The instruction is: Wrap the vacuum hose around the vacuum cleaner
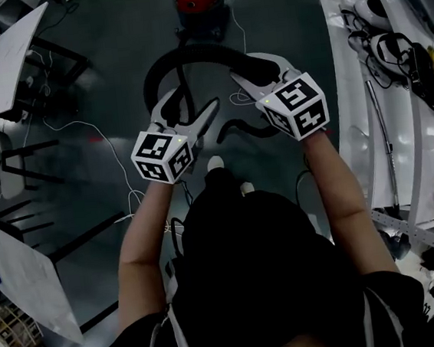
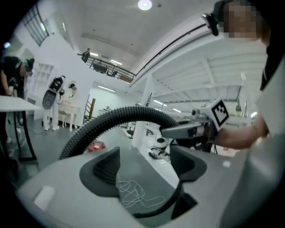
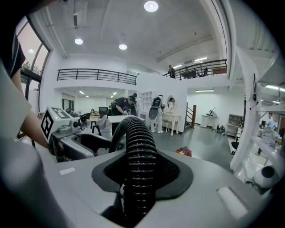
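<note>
Clamping the black ribbed vacuum hose [image 3: 138, 133], right gripper [image 1: 251, 69] holds its arc up; left gripper [image 2: 144, 169] gapes wide, empty, near that arc. Red canister vacuum cleaner [image 1: 199, 0] stands on dark floor [image 1: 113, 64], well beyond both.

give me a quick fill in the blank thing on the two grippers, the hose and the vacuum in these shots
1. The right gripper is ___ on the black vacuum hose.
2. The left gripper is ___, with only floor and a loose white cable showing between its pads.
3. The vacuum cleaner standing on the floor ahead of the person is ___ in colour.

Missing words: shut; open; red
</note>
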`<state>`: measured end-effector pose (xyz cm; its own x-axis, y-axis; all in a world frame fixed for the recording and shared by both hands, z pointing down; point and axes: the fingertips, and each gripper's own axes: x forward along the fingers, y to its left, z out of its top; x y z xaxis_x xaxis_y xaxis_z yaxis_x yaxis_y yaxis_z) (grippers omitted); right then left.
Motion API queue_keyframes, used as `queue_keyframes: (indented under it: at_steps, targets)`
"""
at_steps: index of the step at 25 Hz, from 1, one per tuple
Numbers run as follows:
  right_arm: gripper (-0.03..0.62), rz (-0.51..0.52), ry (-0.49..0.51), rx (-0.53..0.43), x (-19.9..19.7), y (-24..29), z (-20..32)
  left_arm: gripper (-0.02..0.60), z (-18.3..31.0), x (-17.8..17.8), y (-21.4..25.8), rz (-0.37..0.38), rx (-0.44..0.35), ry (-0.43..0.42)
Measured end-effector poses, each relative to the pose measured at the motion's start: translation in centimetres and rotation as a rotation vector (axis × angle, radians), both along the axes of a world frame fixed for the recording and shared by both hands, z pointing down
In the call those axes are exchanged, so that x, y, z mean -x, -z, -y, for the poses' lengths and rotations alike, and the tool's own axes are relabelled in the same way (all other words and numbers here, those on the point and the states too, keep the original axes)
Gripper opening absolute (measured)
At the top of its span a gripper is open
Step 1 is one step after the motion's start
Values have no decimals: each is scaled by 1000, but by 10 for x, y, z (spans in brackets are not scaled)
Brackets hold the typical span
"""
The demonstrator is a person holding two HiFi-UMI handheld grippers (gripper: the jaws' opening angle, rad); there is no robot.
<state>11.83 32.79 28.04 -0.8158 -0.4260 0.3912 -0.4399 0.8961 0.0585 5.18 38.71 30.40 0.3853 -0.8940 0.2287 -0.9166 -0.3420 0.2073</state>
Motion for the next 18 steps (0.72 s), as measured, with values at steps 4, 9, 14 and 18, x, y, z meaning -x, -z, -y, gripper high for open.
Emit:
queue_keyframes:
  at_steps: [4,9,14,18]
  targets:
    - [153,36,-17,23,6,8,11,351,-7,55,-7,66,-9,148]
    - [153,57,-50,43,14,15,23,351,-11,115,-7,163,-27,302]
    - [155,85,-62,39,28,33,34,371,4,153,-47,216,94,327]
    - [155,99,-51,20,41,56,43,364,14,188,-81,279,136,376]
